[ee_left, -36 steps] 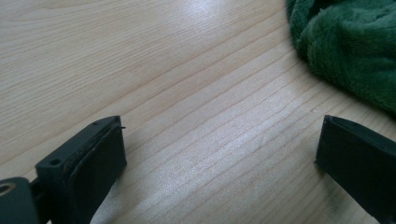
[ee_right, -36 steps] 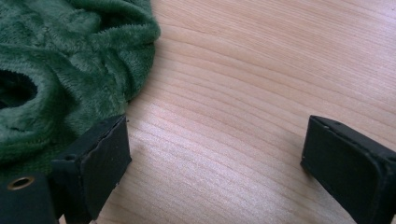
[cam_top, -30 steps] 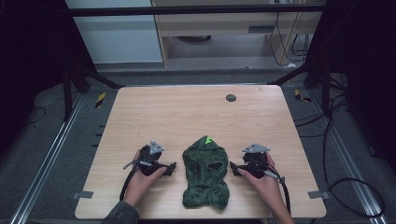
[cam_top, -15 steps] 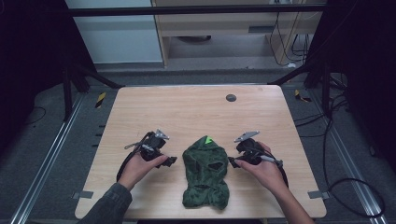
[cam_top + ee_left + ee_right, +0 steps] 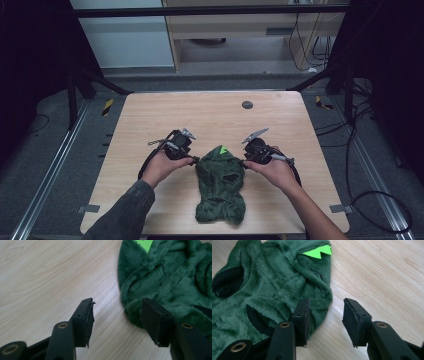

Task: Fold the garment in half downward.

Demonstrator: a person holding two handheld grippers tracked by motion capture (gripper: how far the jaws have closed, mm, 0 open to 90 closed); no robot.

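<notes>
Green fleece garment (image 5: pixel 220 187) lies flat on the wooden table (image 5: pixel 210 112), near the person's edge, with a bright green zigzag patch (image 5: pixel 222 149) at its far end and dark cuffed holes along its body. Left gripper (image 5: pixel 192 161) sits at the garment's left edge, jaws spread wide, one over the fleece. Right gripper (image 5: pixel 243 162) sits at the right edge, jaws also apart, straddling the rim.

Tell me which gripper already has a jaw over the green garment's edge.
Both do: the left gripper and the right gripper each straddle an edge of the green garment, jaws open.
</notes>
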